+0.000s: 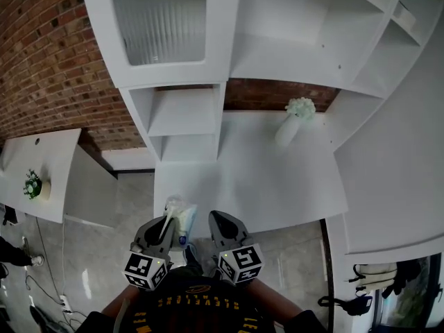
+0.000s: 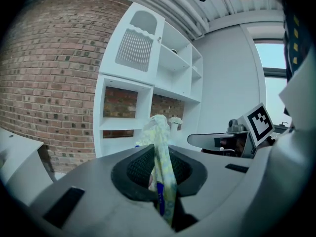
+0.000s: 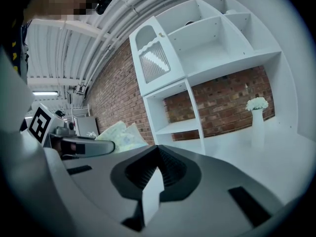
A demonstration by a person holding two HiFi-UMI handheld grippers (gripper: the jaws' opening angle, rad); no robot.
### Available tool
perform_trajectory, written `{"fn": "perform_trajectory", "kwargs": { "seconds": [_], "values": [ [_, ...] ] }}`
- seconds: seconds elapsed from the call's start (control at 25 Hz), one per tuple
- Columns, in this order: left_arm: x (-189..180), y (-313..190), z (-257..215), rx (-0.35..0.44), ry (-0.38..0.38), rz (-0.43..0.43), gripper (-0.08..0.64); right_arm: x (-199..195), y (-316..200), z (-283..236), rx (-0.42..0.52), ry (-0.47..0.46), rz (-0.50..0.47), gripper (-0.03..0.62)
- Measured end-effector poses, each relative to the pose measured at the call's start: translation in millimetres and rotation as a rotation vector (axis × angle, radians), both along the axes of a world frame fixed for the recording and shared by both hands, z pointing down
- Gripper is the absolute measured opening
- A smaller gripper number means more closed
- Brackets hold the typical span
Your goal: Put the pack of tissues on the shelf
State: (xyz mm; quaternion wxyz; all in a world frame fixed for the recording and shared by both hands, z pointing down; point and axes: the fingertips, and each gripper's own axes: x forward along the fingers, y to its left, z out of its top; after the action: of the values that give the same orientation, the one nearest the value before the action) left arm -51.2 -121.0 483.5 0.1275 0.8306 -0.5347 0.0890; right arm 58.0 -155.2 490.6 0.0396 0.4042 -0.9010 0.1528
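Observation:
The pack of tissues point(image 1: 180, 217) is a soft pale wrapper with a yellow-green print. My left gripper point(image 1: 166, 226) is shut on it, low in the head view, just before the white counter's point(image 1: 263, 179) front edge. In the left gripper view the pack point(image 2: 161, 132) stands on edge, pinched between the dark pads and sticking out past them. My right gripper point(image 1: 220, 222) hangs beside it, shut and empty, its tips point(image 3: 157, 154) meeting. From the right gripper view the pack point(image 3: 121, 135) shows at the left. The white shelf unit point(image 1: 184, 113) rises ahead, with open cubbies point(image 3: 180, 127).
A white vase of white flowers point(image 1: 295, 116) stands on the counter at the back right, before the brick wall point(image 1: 48, 54). A white table with a small plant point(image 1: 31, 184) is at the left. Bags point(image 1: 378, 279) lie on the floor at the lower right.

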Motion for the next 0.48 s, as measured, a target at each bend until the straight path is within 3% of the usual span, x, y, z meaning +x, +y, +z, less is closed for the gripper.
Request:
{"fn": "perform_trajectory", "kwargs": {
  "seconds": [0.48],
  "values": [
    [-45,-58,-8,0.041,0.029,0.029,0.038,-29,-51,-10,0.028,0.044,0.060,-0.002]
  ]
}}
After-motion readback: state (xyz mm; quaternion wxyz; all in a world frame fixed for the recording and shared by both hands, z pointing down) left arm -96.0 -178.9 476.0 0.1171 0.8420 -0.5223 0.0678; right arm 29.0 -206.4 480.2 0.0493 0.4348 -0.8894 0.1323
